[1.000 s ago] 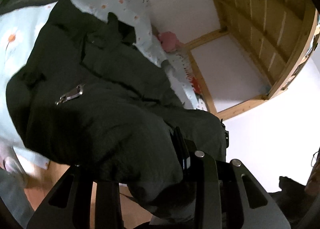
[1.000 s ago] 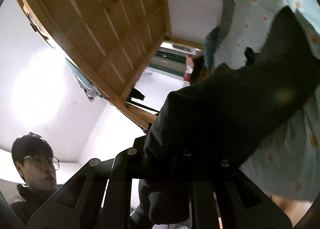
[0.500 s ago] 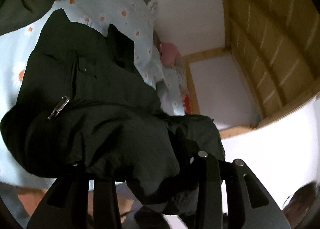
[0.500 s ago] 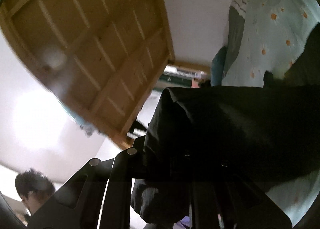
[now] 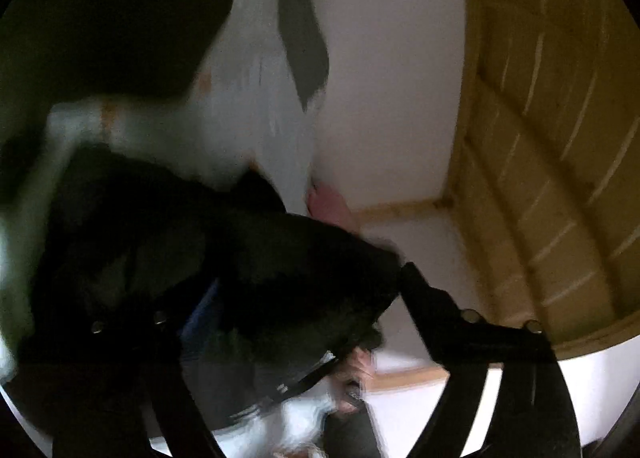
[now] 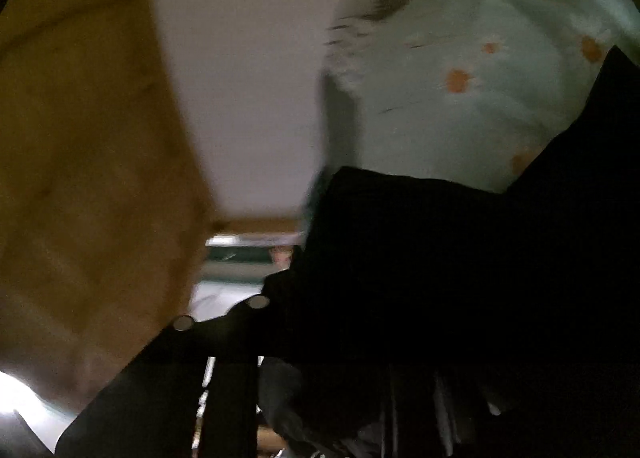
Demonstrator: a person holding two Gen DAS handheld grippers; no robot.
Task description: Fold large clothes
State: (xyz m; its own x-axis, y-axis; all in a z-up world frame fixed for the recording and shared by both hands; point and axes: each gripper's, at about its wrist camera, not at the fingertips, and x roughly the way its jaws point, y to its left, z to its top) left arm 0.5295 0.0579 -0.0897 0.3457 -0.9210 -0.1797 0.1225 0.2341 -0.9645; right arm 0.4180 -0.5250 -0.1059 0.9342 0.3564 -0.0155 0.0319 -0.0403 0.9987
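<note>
A dark green jacket (image 5: 248,258) is bunched across the left wrist view, which is blurred by motion. My left gripper (image 5: 280,290) has its jaws opening wide. The cloth drapes over the left finger (image 5: 128,322), and the right finger (image 5: 436,298) stands clear at its edge. In the right wrist view the same jacket (image 6: 440,278) fills the lower right and hides one finger. My right gripper (image 6: 340,298) is just starting to open, with the fabric still packed against its visible finger (image 6: 240,314).
The jacket lies on a bed sheet (image 6: 480,98) of pale blue with orange-centred daisies. Wooden bunk slats (image 5: 540,138) slope overhead beside a white wall (image 5: 380,78). A pink object (image 5: 328,206) sits at the bed's far end. A person's hand (image 5: 360,370) shows below.
Both views have swung across the bed and gone blurry. The left jaws have sprung wide apart and released their pinch on the jacket. The right finger has shifted only slightly.
</note>
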